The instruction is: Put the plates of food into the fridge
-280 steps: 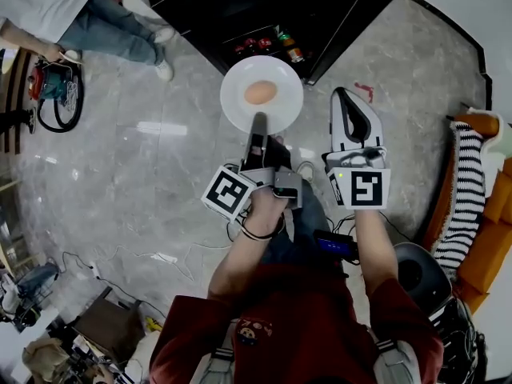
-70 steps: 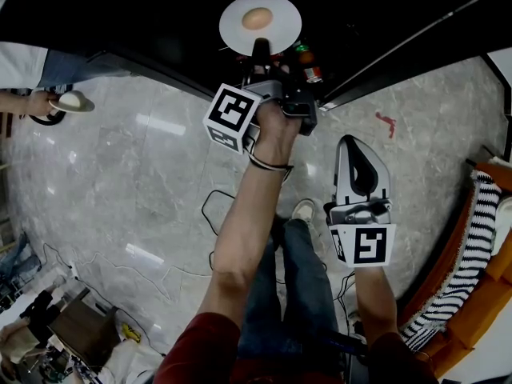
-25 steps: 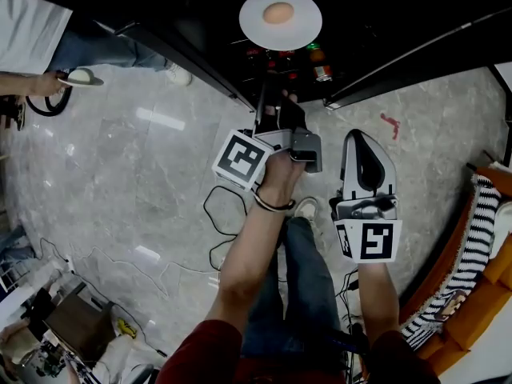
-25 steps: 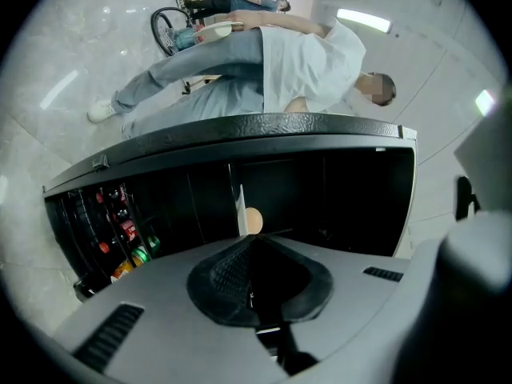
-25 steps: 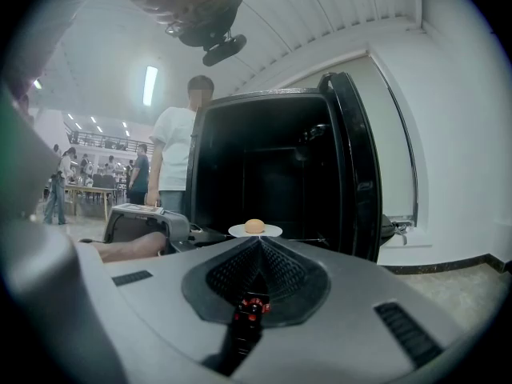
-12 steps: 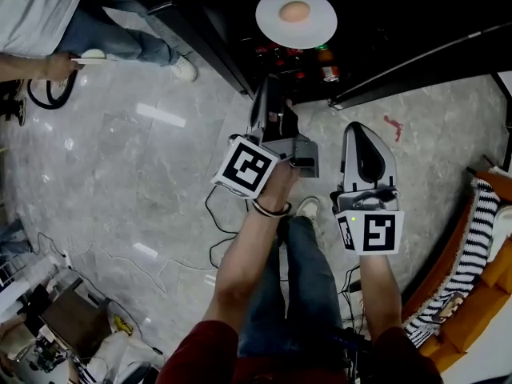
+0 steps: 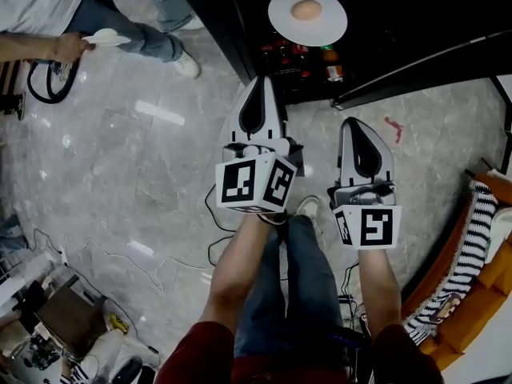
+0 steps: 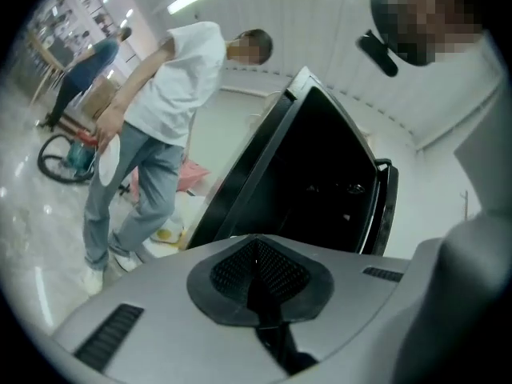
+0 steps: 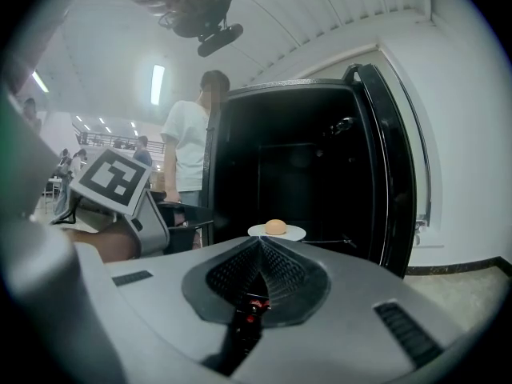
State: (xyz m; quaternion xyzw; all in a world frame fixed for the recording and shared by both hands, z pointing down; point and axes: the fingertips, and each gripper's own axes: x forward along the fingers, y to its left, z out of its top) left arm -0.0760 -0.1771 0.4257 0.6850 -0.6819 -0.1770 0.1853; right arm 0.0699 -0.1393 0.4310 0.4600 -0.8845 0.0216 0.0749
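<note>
The plate (image 7: 323, 29) w/ its food (image 7: 306, 10), a round tan item (bun or egg, can't tell), sits on a shelf inside the fridge (image 7: 416, 14). It stands flat and nothing touches it, so this plate's step looks done. In the right gripper view the plate (image 9: 293, 233) rests mid-height in the dark interior, door open at the fridge's side.

The left gripper (image 7: 258, 86) hangs in front of the fridge, just outside the opening. Its jaws are pressed together w/ nothing btwn them, and it points up past the fridge's edge, not at the shelf. The right gripper (image 7: 357, 125) is also in front of the fridge, jaws likewise closed and empty, aimed into the opening. Both held clear prob. because there's nothing to carry.

Bottles (image 7: 330, 64) stand lower in the fridge, below the plate.

A second person (image 8: 172, 94) beside the fridge holds another plate (image 7: 106, 37). That is prob. the next one to go in.
</note>
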